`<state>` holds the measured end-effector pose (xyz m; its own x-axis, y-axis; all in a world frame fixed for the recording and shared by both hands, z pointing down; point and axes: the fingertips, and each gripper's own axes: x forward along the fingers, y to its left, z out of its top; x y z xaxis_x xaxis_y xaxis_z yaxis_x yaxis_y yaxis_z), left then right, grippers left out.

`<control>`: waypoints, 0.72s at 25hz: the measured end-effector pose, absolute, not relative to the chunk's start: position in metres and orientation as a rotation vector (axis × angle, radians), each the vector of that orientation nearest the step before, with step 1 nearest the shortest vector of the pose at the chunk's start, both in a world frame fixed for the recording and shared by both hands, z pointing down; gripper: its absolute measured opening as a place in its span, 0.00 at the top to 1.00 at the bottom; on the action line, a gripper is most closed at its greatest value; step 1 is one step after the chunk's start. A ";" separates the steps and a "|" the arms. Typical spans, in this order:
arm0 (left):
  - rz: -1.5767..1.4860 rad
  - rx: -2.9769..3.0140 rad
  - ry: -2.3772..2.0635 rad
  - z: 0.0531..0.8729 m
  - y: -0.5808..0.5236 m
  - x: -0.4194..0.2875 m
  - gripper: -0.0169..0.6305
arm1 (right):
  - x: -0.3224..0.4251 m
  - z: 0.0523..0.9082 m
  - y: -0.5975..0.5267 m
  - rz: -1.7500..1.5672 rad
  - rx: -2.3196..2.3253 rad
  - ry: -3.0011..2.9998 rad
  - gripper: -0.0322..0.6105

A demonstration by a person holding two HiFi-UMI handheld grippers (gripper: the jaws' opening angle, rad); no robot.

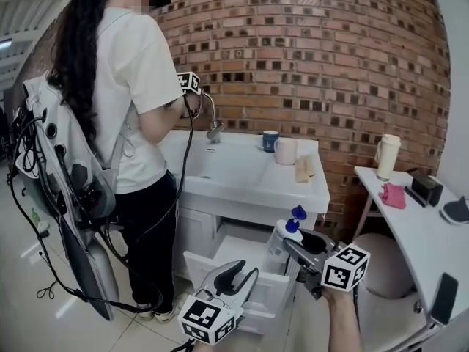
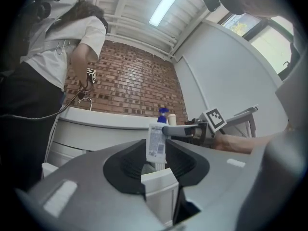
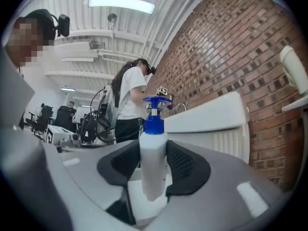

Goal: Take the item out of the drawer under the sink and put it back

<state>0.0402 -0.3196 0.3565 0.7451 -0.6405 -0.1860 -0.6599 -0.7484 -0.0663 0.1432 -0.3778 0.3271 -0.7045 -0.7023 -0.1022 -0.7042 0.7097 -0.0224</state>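
Under the white sink (image 1: pixel 242 178) the cabinet drawer (image 1: pixel 267 293) stands pulled out. My right gripper (image 1: pixel 290 246) is shut on a white pump bottle (image 1: pixel 280 239) with a blue head and holds it upright just above the drawer's right part. In the right gripper view the bottle (image 3: pixel 153 148) fills the gap between the pads of that gripper (image 3: pixel 154 177). My left gripper (image 1: pixel 238 273) is open in front of the drawer's front panel. Between the jaws of this left gripper (image 2: pixel 156 170) I see the drawer rim (image 2: pixel 160 183), and beyond it the bottle (image 2: pixel 156 139) in the right gripper (image 2: pixel 185 129).
Another person (image 1: pixel 132 123) with a backpack rig stands at the sink's left, holding a gripper (image 1: pixel 189 83) by the tap (image 1: pixel 214 127). A blue mug (image 1: pixel 270 141) and a white cup (image 1: pixel 286 151) stand on the sink top. At right are a table (image 1: pixel 418 233) and a stool (image 1: pixel 381 270).
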 end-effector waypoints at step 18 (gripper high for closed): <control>0.361 -2.899 1.066 0.347 -0.302 0.023 0.65 | 0.144 0.292 -0.294 0.099 -1.133 2.686 0.68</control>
